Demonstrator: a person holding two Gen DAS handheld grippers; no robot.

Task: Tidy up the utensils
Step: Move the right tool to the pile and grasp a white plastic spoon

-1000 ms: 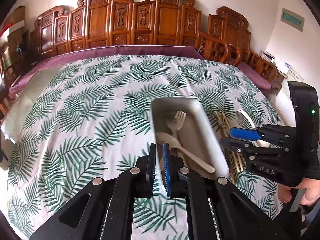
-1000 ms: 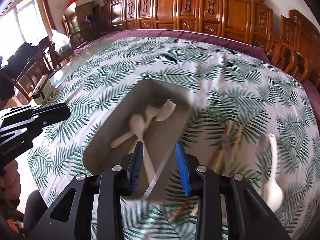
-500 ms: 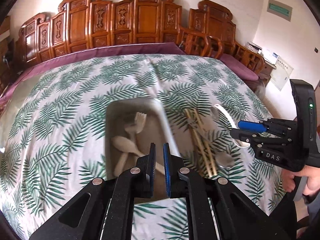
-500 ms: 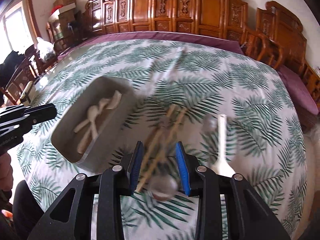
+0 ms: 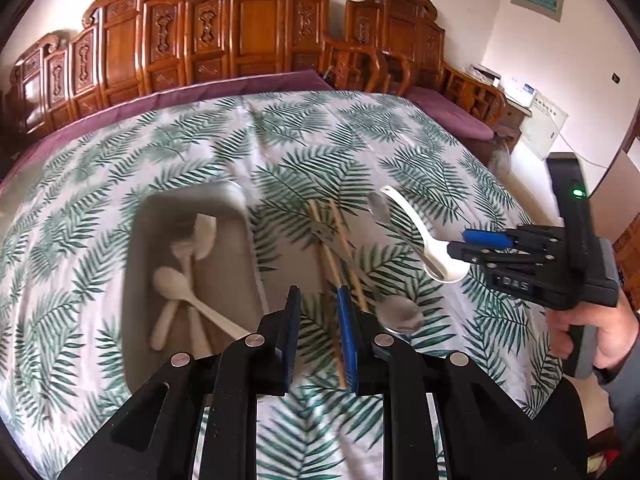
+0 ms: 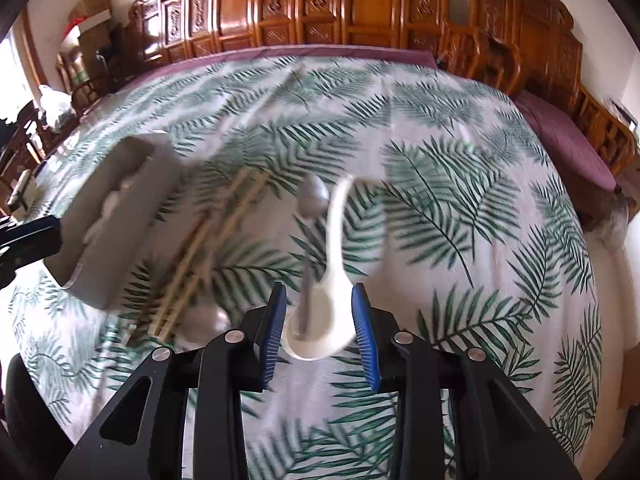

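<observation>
A grey tray [image 5: 192,216] [image 6: 120,208] holds two cream spoons [image 5: 180,288] and a cream fork. To its right on the leaf-print cloth lie a pair of wooden chopsticks [image 5: 340,240] [image 6: 208,248], a metal spoon [image 5: 400,314] [image 6: 314,200] and a white ceramic spoon [image 5: 408,224] [image 6: 336,240]. My left gripper [image 5: 318,300] hovers over the near ends of the chopsticks. Its jaws are opening, with one chopstick showing in the gap but nothing gripped. My right gripper [image 6: 319,296] [image 5: 458,242] is open just above the white spoon's bowl, which sits in the gap without the pads pressing on it.
Carved wooden chairs [image 5: 256,32] ring the far side of the table. A purple cloth edge [image 5: 240,84] borders the leaf-print cloth. A person's hand [image 5: 604,332] holds the right gripper near the table's right edge. The tray's wall stands close to the left of the chopsticks.
Both grippers moved right, from over the tray to over the loose utensils. The left jaws, shut before, have parted. The right gripper came over the white spoon's bowl.
</observation>
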